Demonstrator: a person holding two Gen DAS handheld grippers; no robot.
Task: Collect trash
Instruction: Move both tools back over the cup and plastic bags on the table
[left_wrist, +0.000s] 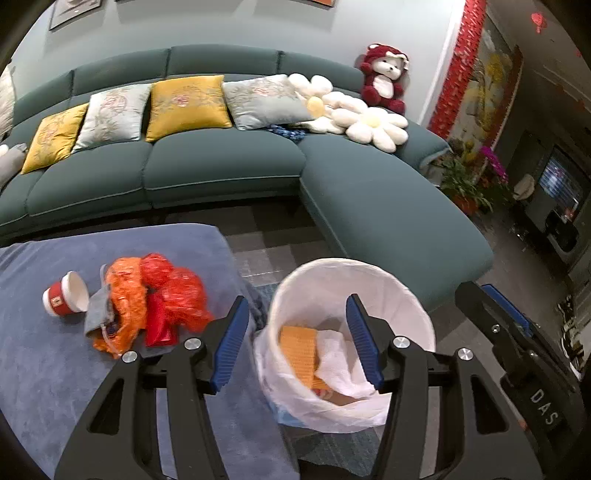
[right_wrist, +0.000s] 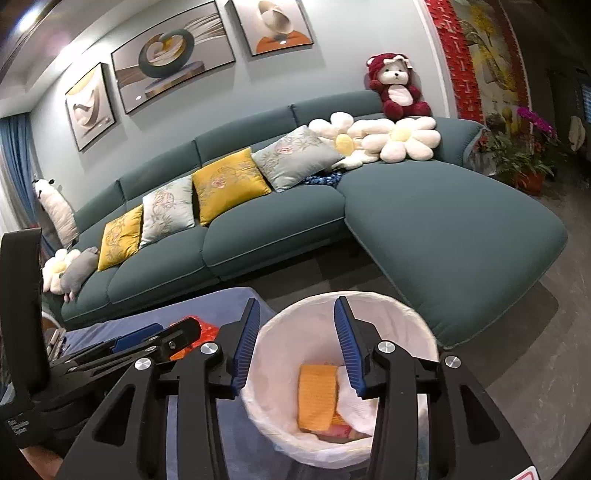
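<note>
**Both claws empty over the bin, wrappers and cup waiting on the table**

Left wrist view: the left gripper (left_wrist: 297, 341) hangs with its blue-padded jaws parted and nothing between them, above the near rim of the white-lined trash bin (left_wrist: 413, 295). Inside the bin lie an orange cloth (left_wrist: 297, 347) and crumpled white paper (left_wrist: 341, 363). To the left of the bin, on the blue-covered table (left_wrist: 44, 369), sits a heap of orange and red plastic wrappers (left_wrist: 155, 299), and further left of the bin a red-and-white paper cup (left_wrist: 66, 293) lies on its side. The wrappers look feather-light, soft and crinkly (likely slippery too), so I would pinch a bunched fold at the top. The cup looks light and easily crushed; a gentle grip across its rim seems safest.

Right wrist view: the right gripper (right_wrist: 295, 345) also stands open and empty, directly over the bin, with the left gripper just left of the bin.
</note>
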